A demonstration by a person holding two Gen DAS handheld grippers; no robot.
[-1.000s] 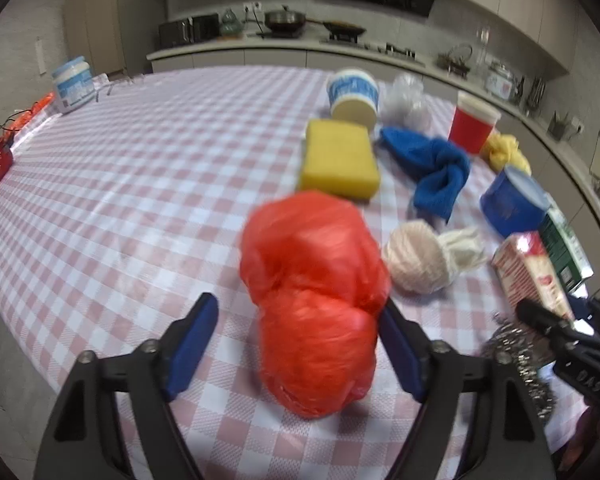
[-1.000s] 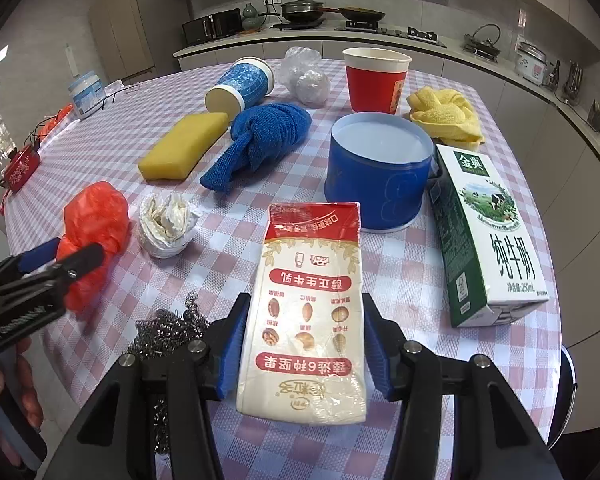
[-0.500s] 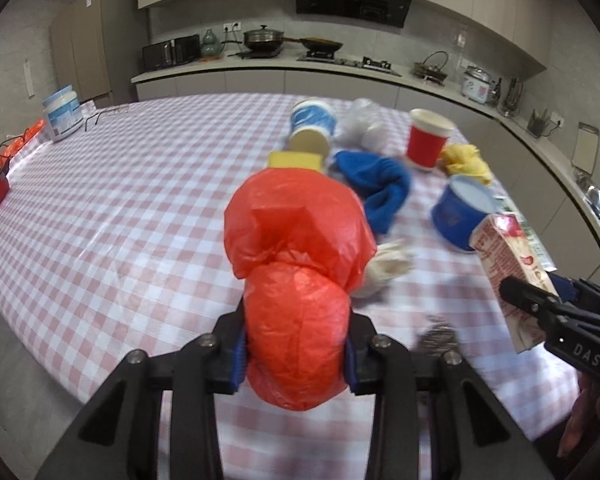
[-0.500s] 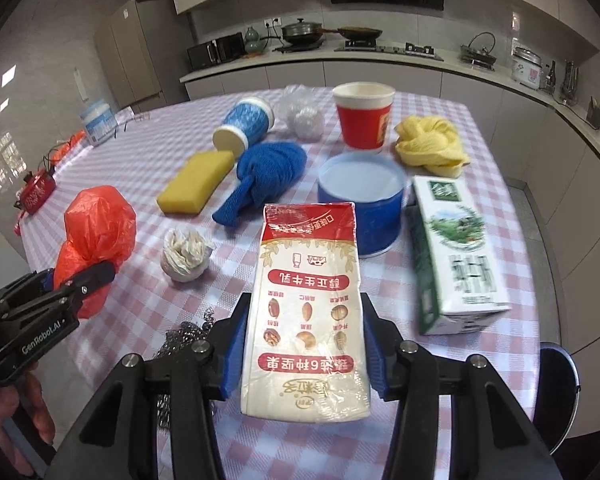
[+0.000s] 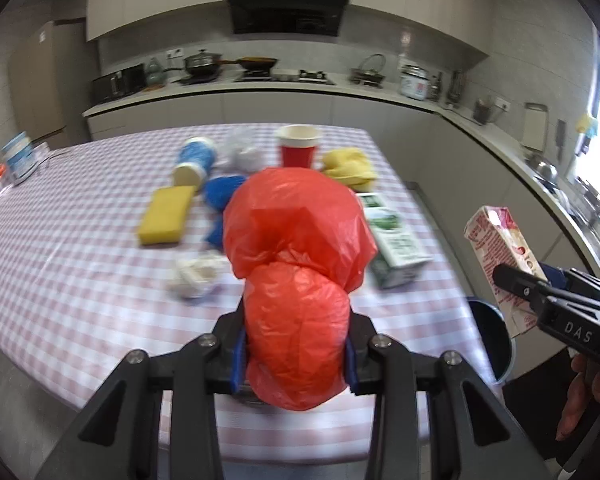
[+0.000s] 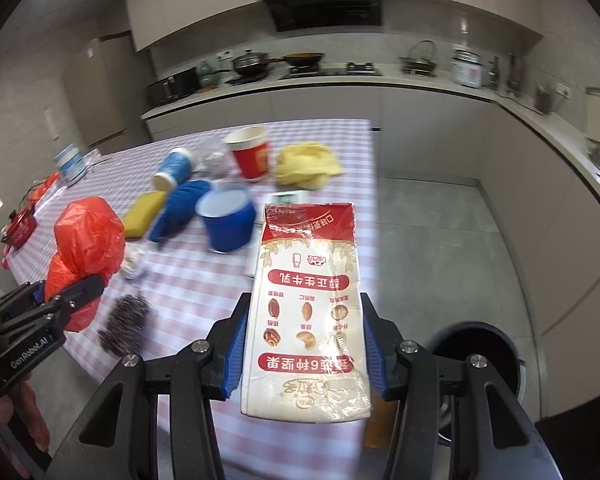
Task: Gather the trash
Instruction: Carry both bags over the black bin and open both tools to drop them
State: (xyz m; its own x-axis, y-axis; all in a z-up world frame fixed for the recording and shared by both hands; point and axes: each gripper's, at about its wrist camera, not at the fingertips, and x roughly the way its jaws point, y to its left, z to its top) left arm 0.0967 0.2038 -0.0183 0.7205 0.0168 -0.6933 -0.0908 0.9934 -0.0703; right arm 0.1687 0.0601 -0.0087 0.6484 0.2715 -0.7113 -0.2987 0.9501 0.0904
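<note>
Two grips: right gripper (image 6: 304,354) clamps milk carton (image 6: 308,312) lengthwise, top pointing away; left gripper (image 5: 296,354) squeezes red bag (image 5: 296,280) — bin (image 6: 480,344) interior dark.

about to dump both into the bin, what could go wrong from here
The red plastic bag bulges well above the left gripper, which pinches only its lower lobe, so the slick film might slip free. The milk carton in the right gripper is long next to the trash bin opening and may catch the rim.
</note>
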